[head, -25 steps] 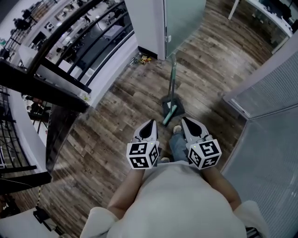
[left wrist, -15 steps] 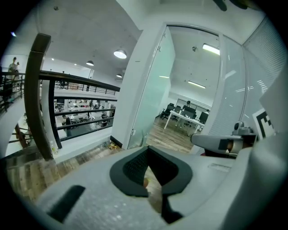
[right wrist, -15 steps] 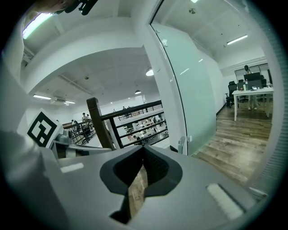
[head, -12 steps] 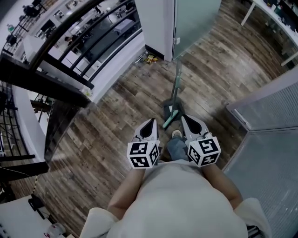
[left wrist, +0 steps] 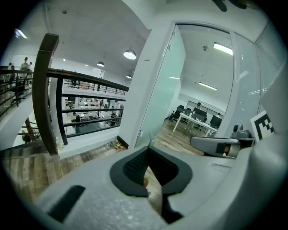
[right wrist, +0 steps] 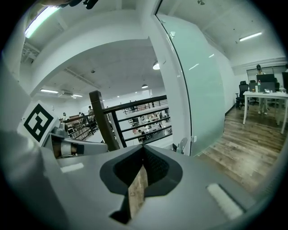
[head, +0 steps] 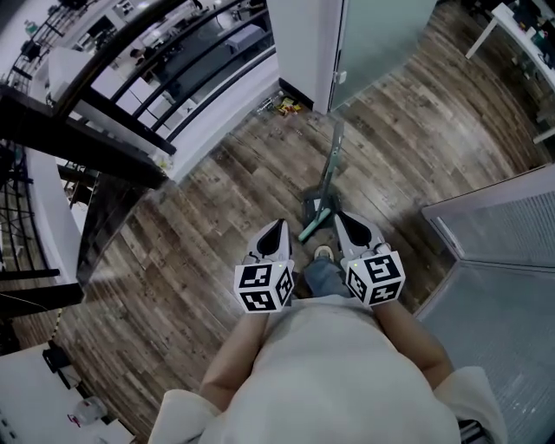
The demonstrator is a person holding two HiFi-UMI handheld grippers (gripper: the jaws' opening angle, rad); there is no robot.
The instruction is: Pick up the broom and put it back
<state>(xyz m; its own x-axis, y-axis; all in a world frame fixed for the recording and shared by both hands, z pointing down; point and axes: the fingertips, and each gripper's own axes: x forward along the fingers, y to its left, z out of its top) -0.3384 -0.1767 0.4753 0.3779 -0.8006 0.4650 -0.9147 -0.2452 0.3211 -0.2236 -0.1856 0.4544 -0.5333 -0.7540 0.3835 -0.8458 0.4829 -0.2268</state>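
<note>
The broom (head: 310,227), with a teal handle, lies on the wooden floor across a dark dustpan (head: 315,206). The dustpan's grey pole (head: 332,156) stands up from it. Both sit just ahead of my two grippers in the head view. My left gripper (head: 276,224) points forward to the left of the broom, its jaws meeting at the tip (left wrist: 147,148), nothing between them. My right gripper (head: 338,217) hangs to the broom's right, a short way from the teal handle. Its jaws are shut and empty (right wrist: 143,147). Neither gripper touches the broom.
A black railing (head: 113,121) runs along the left over a drop to a lower floor. A white pillar (head: 303,43) and a frosted glass door (head: 381,26) stand ahead, with small litter (head: 286,106) at the wall's foot. A glass partition (head: 503,225) closes the right. A shoe (head: 323,253) shows between the grippers.
The person has walked forward. The pillar, door and railing have slid across the head view, and the broom lies slightly nearer the gripper tips. Both grippers keep their jaws shut.
</note>
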